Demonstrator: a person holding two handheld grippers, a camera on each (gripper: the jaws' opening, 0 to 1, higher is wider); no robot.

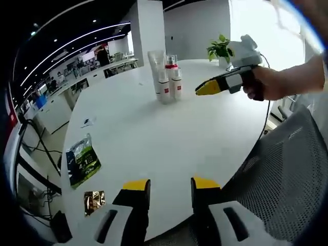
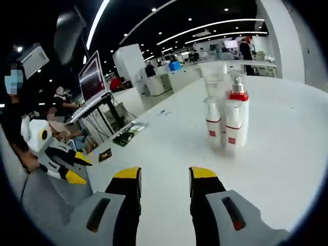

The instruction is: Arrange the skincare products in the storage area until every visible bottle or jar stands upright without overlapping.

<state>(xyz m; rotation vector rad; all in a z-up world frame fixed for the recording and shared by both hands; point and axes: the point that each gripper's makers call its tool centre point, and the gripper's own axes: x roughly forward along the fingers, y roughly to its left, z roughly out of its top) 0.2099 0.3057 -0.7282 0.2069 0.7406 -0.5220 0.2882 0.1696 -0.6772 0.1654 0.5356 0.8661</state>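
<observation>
- The broad round white surface (image 1: pixel 154 138) carries everything, and its far middle is where the skincare things are gathered.
- A grey mesh office chair (image 1: pixel 292 174) sits pushed up at the near edge, by the person's right side.
- The cluster of white skincare bottles with red labels and a red-collared pump (image 2: pixel 228 120) stands together, all upright as far as I can see; they look to be touching or very nearly so, and a tall pale tube (image 1: pixel 155 61) stands just behind them. Whether any leans on its neighbour I cannot tell from here.
- The right tongs (image 2: pixel 164 177), yellow-tipped, are spread with nothing between them, pointed at the cluster from the near side; in the left gripper view they (image 1: pixel 205 88) hang in the air just beside the bottles.
- The left tongs (image 1: pixel 170 187) are also spread and carrying nothing, low over the near edge, well apart from the bottles.
- A green printed packet (image 1: pixel 81 160) and a small gold-foil sachet (image 1: pixel 94 201) lie flat off to the left, far from the cluster.
- To do this step well, I would guess: approach one outer bottle squarely, pinch the body below the neck, and slide it slightly clear without nudging the rest over.
</observation>
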